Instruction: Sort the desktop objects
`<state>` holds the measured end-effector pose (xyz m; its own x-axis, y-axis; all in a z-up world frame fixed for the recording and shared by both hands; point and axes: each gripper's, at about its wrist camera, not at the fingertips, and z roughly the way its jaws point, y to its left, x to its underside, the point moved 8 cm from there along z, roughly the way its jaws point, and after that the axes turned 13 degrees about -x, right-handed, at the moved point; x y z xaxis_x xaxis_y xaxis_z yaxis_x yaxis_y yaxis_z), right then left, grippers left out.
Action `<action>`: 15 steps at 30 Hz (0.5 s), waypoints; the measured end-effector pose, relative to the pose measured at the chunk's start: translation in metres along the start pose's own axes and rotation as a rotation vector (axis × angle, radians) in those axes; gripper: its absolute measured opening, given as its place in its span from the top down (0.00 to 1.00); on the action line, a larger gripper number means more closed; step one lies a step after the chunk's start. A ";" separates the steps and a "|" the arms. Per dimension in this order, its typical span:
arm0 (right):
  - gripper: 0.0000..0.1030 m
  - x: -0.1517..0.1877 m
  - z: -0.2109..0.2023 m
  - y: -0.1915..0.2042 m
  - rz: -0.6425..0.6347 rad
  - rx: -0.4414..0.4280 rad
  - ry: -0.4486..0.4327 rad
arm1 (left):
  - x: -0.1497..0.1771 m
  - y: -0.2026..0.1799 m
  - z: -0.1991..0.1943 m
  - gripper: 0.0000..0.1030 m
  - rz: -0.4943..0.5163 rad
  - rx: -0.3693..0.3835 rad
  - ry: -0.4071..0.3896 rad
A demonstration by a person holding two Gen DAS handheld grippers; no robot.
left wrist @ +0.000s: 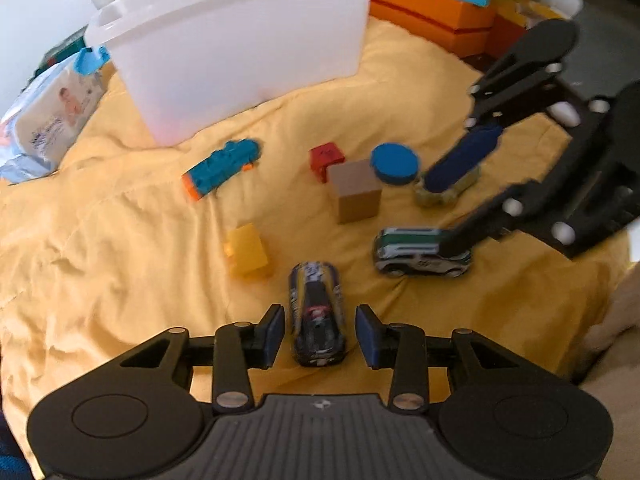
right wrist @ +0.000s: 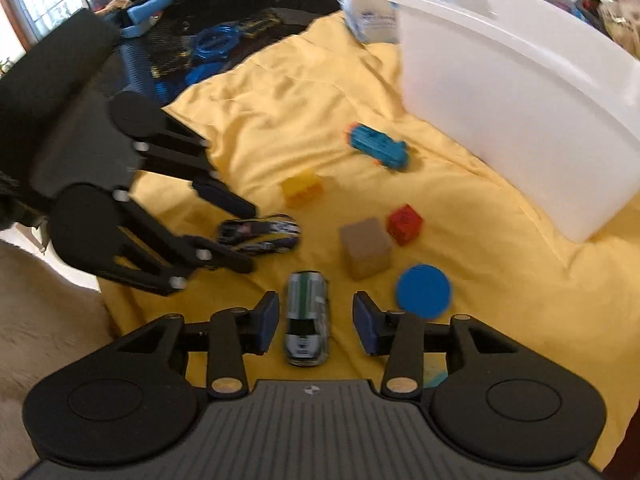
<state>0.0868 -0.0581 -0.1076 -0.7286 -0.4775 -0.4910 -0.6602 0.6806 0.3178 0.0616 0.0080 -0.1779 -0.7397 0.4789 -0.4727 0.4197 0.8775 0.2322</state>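
On the yellow cloth [left wrist: 120, 240], the left claw [left wrist: 320, 334] is spread around a dark blue toy racing car [left wrist: 318, 316], its pads not touching it. The right claw [right wrist: 316, 322] is also spread, around a silver toy car with a green stripe [right wrist: 307, 316]. A white translucent plastic bin [left wrist: 240, 52] stands behind the toys.
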 end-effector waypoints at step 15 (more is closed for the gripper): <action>0.69 0.011 0.019 -0.004 0.046 0.152 0.039 | -0.002 0.014 -0.026 0.69 -0.054 0.007 -0.063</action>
<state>0.0852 -0.0551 -0.1297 -0.7659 -0.4628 -0.4463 -0.5929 0.7770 0.2116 0.0557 0.0198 -0.1519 -0.7269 0.4281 -0.5370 0.3843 0.9016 0.1987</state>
